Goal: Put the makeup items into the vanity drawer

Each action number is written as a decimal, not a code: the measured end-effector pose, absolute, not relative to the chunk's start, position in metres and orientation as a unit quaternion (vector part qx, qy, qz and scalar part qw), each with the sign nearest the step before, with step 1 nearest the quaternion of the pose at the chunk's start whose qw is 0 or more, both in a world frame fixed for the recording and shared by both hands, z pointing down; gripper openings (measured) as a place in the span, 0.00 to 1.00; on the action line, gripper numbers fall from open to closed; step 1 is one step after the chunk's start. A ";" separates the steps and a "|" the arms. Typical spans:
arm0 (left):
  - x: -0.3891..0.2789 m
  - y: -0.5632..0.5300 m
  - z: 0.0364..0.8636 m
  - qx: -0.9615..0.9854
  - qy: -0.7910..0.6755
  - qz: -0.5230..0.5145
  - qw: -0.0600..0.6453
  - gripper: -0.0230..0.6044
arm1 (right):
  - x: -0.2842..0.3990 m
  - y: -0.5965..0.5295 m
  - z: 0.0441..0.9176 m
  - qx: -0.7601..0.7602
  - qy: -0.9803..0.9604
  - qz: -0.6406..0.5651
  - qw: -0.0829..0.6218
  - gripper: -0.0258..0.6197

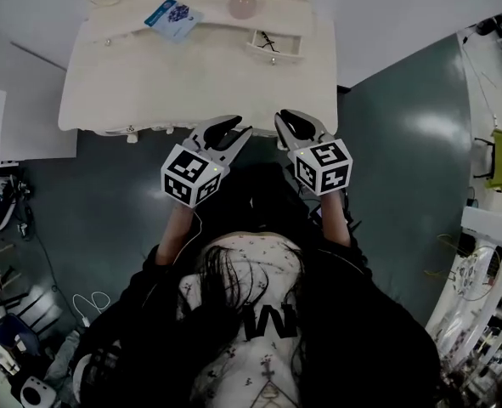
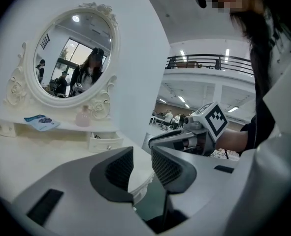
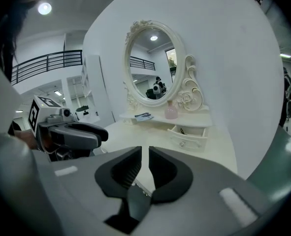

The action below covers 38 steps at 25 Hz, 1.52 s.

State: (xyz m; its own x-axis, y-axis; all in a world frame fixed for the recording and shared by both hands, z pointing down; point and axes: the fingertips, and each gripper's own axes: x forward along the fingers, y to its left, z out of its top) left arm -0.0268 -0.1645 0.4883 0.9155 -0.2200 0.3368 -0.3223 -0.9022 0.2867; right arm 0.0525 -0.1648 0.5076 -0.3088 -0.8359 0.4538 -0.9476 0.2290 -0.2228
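Pink bottle (image 1: 242, 4) stands upright on the vanity's back shelf (image 1: 212, 15), just left of the open drawer (image 1: 274, 45), well ahead across the tabletop (image 1: 191, 75) from left gripper (image 1: 234, 129) and right gripper (image 1: 295, 126), both with jaws narrowly apart and empty; left gripper lines up with it better, I judge.

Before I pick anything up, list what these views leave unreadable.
Drawer contents: one thin dark shape, too small to name in the head view; the drawer's front wall hides most of it in both gripper views.
Blue packet: print too small in every view.
Mirror: cut off by the head view's top edge.
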 end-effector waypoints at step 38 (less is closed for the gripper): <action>-0.008 0.083 0.475 0.956 -0.214 0.146 0.139 0.22 | 0.040 0.074 0.478 0.506 -0.841 0.158 0.104 0.05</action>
State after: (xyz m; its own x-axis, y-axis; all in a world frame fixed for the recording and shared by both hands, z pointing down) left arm -0.0082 0.0832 0.4745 0.8661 -0.3683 0.3381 -0.4491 -0.8702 0.2025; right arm 0.0396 0.0739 0.4782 -0.4658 -0.8192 0.3346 -0.8848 0.4374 -0.1608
